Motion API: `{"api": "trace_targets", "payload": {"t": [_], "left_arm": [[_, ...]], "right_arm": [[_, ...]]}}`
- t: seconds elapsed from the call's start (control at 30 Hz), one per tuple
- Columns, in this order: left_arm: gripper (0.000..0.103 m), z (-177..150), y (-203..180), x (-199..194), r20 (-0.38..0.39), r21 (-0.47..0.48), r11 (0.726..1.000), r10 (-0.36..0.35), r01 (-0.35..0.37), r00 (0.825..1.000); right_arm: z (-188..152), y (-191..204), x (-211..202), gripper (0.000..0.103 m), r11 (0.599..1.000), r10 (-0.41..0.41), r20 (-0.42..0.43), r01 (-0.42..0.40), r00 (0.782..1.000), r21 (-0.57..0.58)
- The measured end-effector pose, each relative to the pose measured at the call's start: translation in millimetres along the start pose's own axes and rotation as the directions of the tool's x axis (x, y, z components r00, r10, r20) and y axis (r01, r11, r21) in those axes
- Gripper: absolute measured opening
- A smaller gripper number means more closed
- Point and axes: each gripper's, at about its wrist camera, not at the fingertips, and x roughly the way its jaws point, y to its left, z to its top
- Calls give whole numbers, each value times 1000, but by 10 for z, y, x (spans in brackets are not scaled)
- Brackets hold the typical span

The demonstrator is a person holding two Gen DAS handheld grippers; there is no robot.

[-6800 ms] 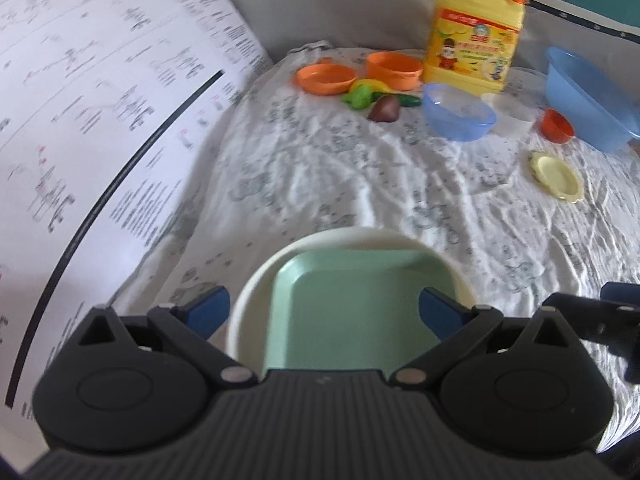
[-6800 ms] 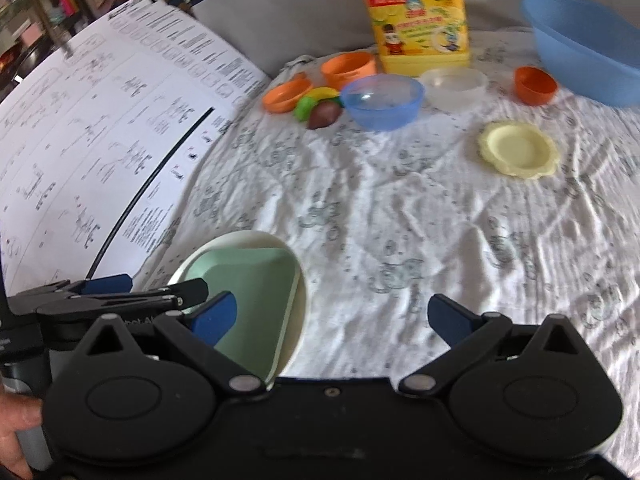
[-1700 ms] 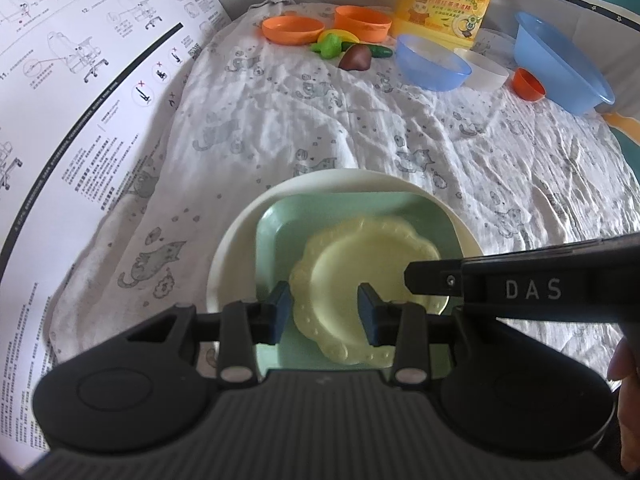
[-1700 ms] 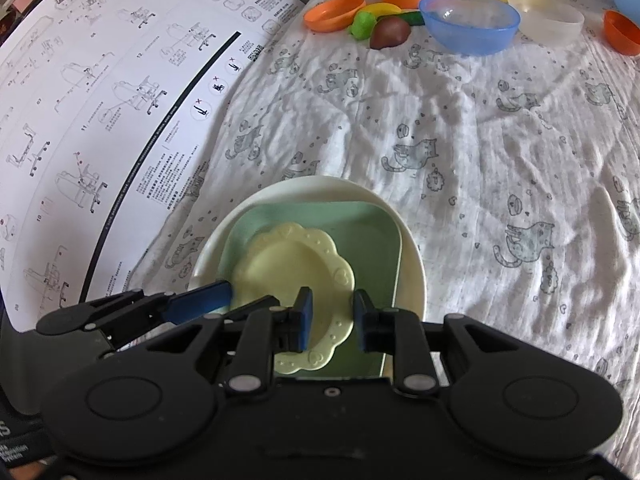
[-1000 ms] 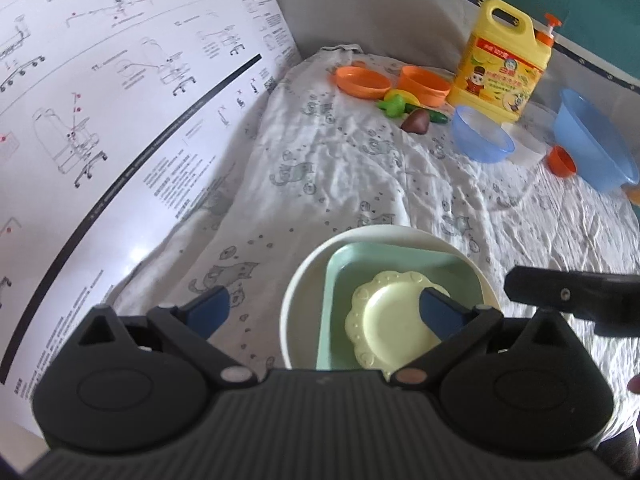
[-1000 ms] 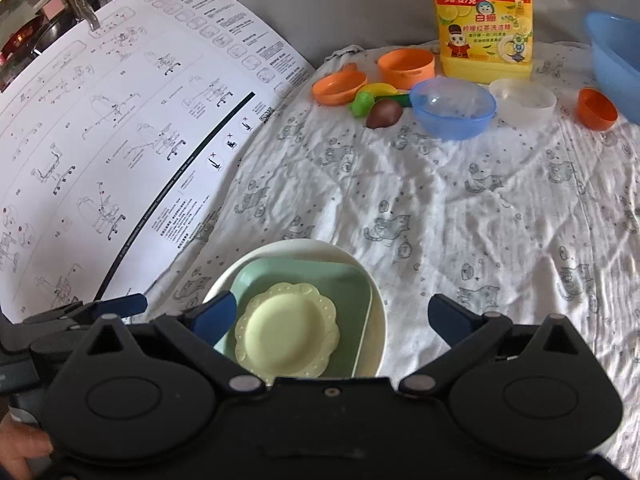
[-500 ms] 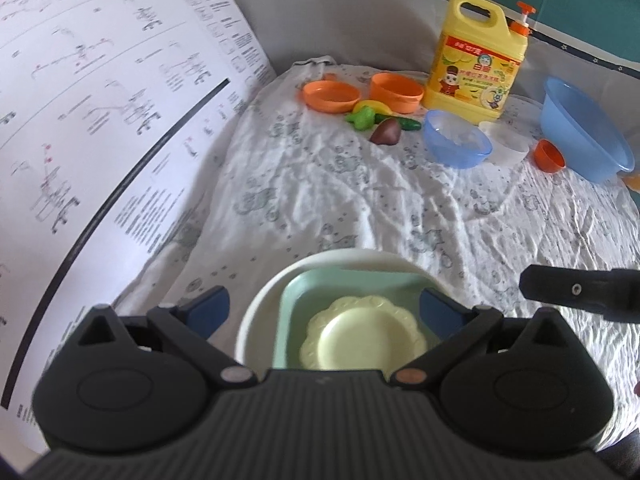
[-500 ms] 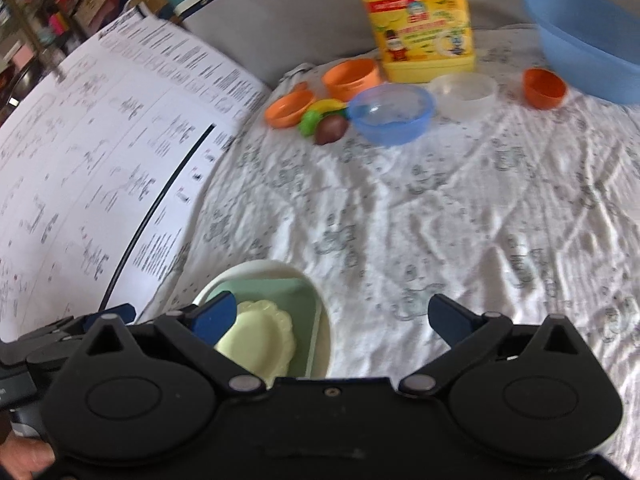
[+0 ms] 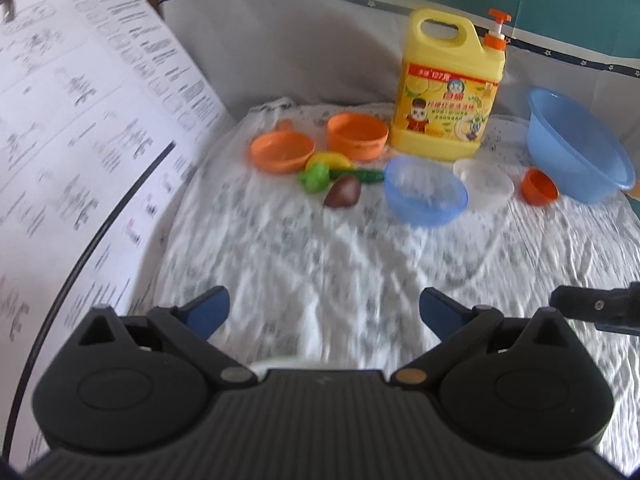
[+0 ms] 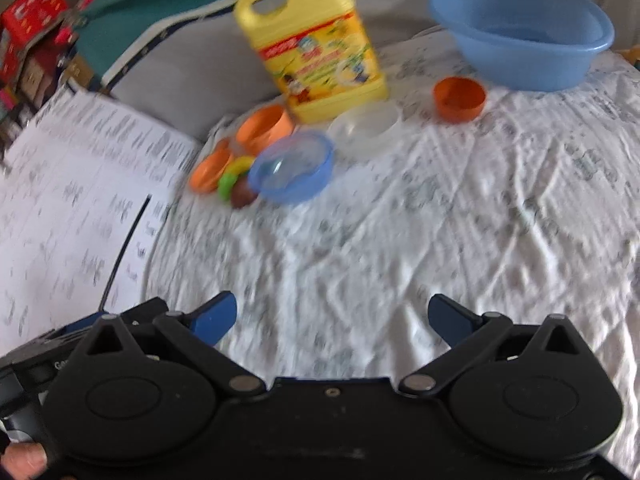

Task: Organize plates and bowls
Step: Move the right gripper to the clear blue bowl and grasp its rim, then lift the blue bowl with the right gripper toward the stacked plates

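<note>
Both grippers are open and empty above the white patterned cloth. My left gripper (image 9: 324,312) has only a sliver of the white plate's rim (image 9: 276,363) showing under its body; the plate stack is otherwise hidden. My right gripper (image 10: 332,320) faces the far dishes. There stand a small blue bowl (image 9: 426,196) (image 10: 291,172), a clear bowl (image 9: 483,179) (image 10: 366,128), an orange cup (image 9: 539,187) (image 10: 460,98), an orange bowl (image 9: 357,136) (image 10: 264,127), an orange dish (image 9: 282,156) (image 10: 210,168) and a large blue basin (image 9: 580,156) (image 10: 520,30).
A yellow detergent jug (image 9: 448,92) (image 10: 320,52) stands at the back. Toy fruit and vegetables (image 9: 336,182) (image 10: 236,188) lie beside the small blue bowl. A large printed instruction sheet (image 9: 72,140) (image 10: 72,200) covers the left side. The right gripper's tip (image 9: 596,306) shows at the left view's right edge.
Both grippers have tilted up and away from the stacked plates, which have dropped out of view. The yellow scalloped plate was set on the green plate earlier; both grippers stay open.
</note>
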Motion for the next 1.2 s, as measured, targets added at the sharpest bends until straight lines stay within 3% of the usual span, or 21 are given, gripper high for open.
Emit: {"api": "trace_targets", "payload": {"t": [0.27, 0.47, 0.67, 0.77, 0.9, 0.97, 1.1, 1.2], "left_arm": [[103, 567, -212, 514, 1, -9, 1000, -8, 8, 1000], [99, 761, -428, 940, -18, 27, 1000, 0, 0, 1000], [82, 824, -565, 1305, -58, 57, 998, -11, 14, 998], [69, 837, -564, 1429, -76, 49, 998, -28, 32, 997], [40, 847, -545, 1545, -99, 38, 997, -62, 66, 993], [33, 848, -541, 1586, -105, 37, 996, -76, 81, 992], [15, 834, -554, 1624, -119, 37, 993, -103, 108, 987], [15, 819, -574, 1593, -108, 54, 993, -100, 106, 989]], "right_arm": [[586, -134, 371, 103, 996, -12, 18, 11, 1000, 91], [865, -141, 775, 79, 989, 6, -22, -3, 1000, 147], [1009, -81, 1170, 52, 980, 37, -75, -21, 997, 197], [1042, -33, 1344, 40, 980, 52, -94, -33, 994, 194], [1076, 33, 1511, 23, 983, 60, -110, -39, 992, 177], [1066, 40, 1568, 15, 984, 65, -119, -44, 991, 172], [1059, 82, 1651, 10, 987, 60, -109, -43, 992, 156], [1048, 86, 1647, 10, 989, 57, -106, -41, 993, 145]]}}
